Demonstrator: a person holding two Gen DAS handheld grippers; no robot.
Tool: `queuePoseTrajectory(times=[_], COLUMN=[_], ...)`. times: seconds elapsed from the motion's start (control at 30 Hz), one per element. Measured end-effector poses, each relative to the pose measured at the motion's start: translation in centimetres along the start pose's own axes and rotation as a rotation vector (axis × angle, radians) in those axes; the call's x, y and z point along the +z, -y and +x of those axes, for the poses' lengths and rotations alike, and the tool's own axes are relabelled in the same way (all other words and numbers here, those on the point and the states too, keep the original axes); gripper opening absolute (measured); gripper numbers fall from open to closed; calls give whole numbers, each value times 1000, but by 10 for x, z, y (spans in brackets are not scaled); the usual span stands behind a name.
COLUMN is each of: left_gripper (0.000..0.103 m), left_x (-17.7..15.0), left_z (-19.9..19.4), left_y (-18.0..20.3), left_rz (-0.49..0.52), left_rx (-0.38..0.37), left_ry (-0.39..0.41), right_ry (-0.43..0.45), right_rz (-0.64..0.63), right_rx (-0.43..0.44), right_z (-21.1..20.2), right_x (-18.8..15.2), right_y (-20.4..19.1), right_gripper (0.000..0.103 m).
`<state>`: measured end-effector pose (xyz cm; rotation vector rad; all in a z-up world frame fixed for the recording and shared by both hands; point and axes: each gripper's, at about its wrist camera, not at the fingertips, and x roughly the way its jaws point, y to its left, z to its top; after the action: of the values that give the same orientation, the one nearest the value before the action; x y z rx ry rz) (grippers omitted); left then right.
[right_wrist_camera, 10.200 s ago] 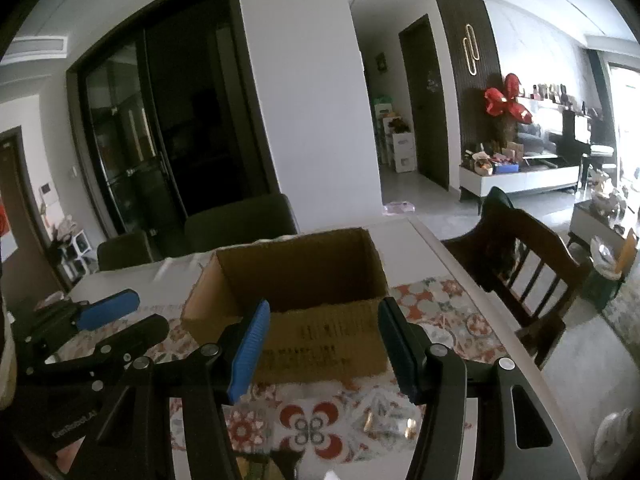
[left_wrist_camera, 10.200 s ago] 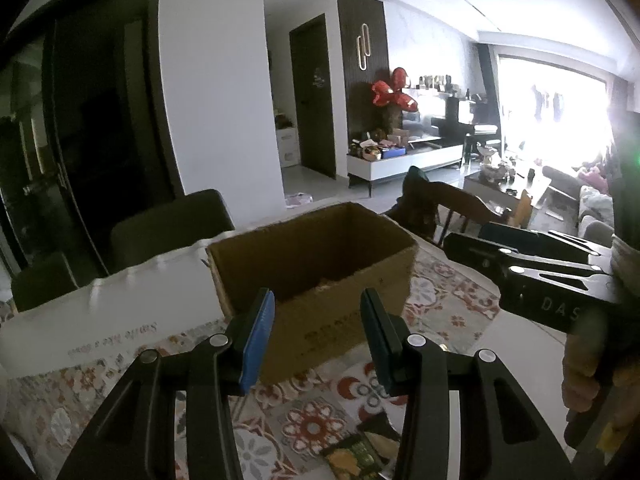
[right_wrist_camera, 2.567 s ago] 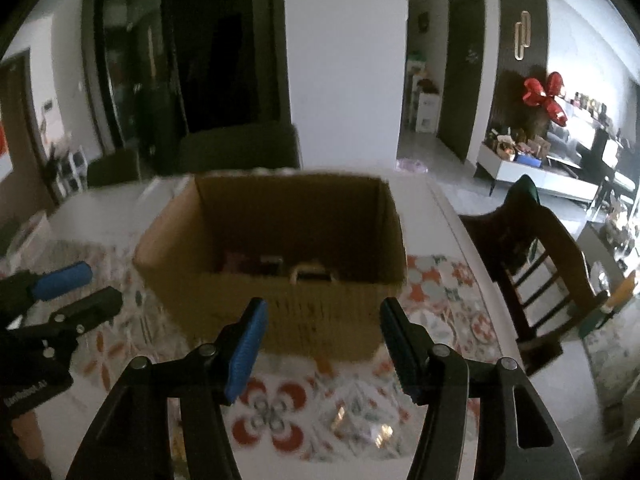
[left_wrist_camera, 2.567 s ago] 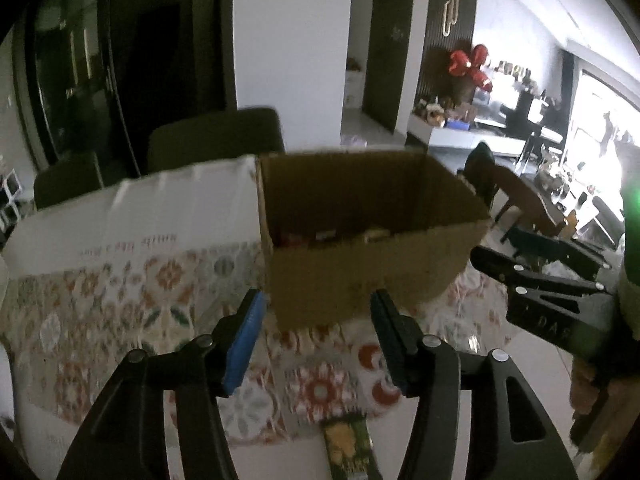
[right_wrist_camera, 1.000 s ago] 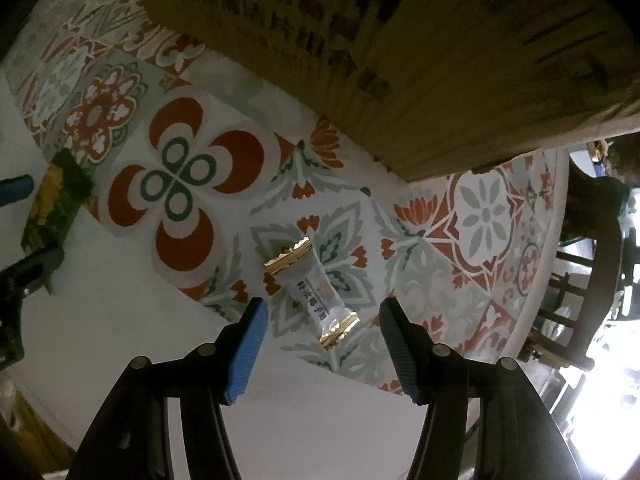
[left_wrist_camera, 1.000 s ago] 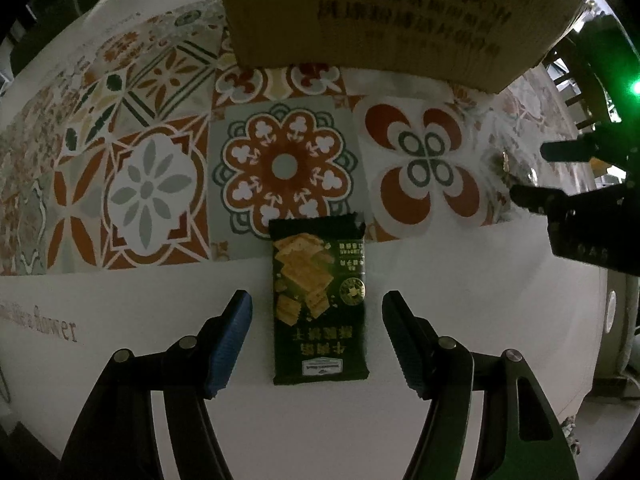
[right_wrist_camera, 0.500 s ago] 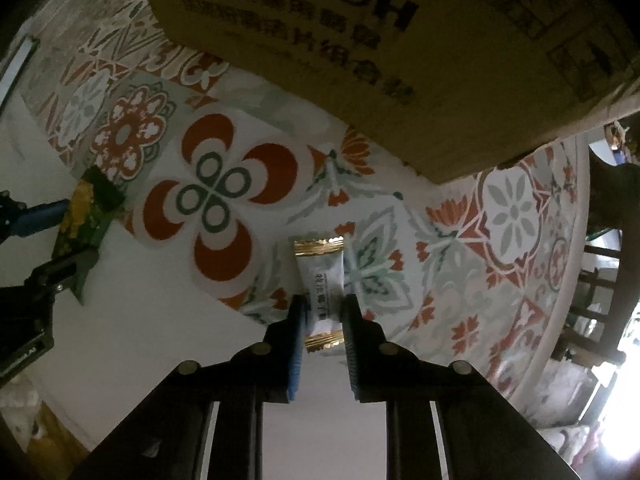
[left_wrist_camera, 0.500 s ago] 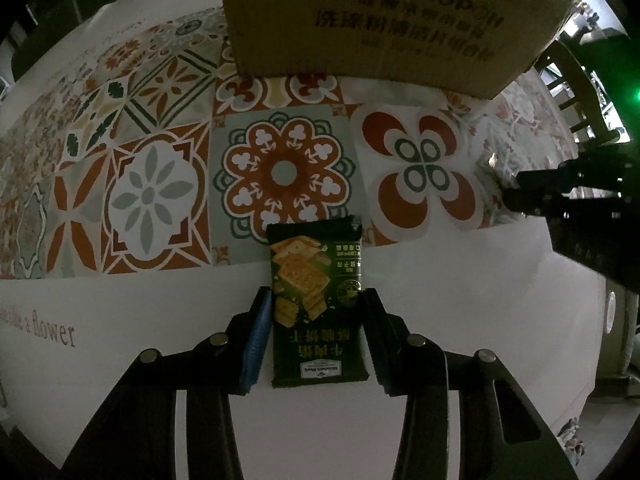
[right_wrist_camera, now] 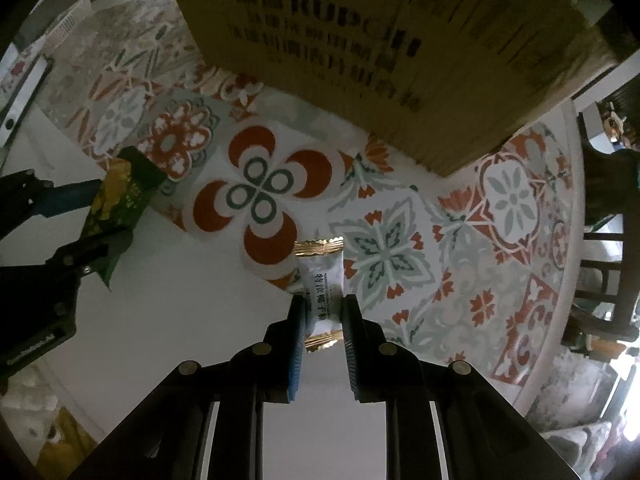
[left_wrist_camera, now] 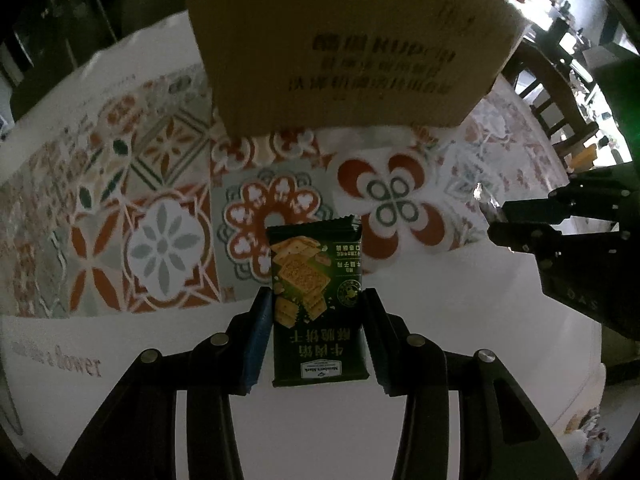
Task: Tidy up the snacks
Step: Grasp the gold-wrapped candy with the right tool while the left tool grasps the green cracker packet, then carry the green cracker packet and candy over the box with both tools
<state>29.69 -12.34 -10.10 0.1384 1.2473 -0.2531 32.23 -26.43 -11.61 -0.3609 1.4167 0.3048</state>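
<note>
now both packets hang lifted off the tablecloth.

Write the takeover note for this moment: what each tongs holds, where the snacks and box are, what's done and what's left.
Left tongs: shut on the green cracker packet, gripped by its side edges.
Right tongs: shut on the white candy with gold ends.
Both jaws have just closed on their snacks.
Cardboard box stands just beyond on the patterned tablecloth; its inside is not visible.
Done: both snacks gripped.
Left: carry both over the box rim and release them inside.
</note>
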Motion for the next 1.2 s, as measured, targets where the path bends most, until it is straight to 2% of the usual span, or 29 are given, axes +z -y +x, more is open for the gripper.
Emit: queuePoseTrajectory(times=[0.3,0.87,1.03,1.2], left_gripper=[44,44,44,44], left_x=[16,69,90,117], left_z=[-34,-123,-134,-134], left_y=[2,5,2,-4], left_rz=[26,100,110,105], left_rx=[-4,-5,-7,-23], left_ry=[107,357,420,450], right_ry=[122,401,478,530], right_rz=[9,74,123,158], right_rx=[-13,-40,-53,-71], right_z=[-48,-144,-162,-169], right_x=[-1,30,39,51], right_y=[-18,9,19,26], right_gripper=[19,19,19,19])
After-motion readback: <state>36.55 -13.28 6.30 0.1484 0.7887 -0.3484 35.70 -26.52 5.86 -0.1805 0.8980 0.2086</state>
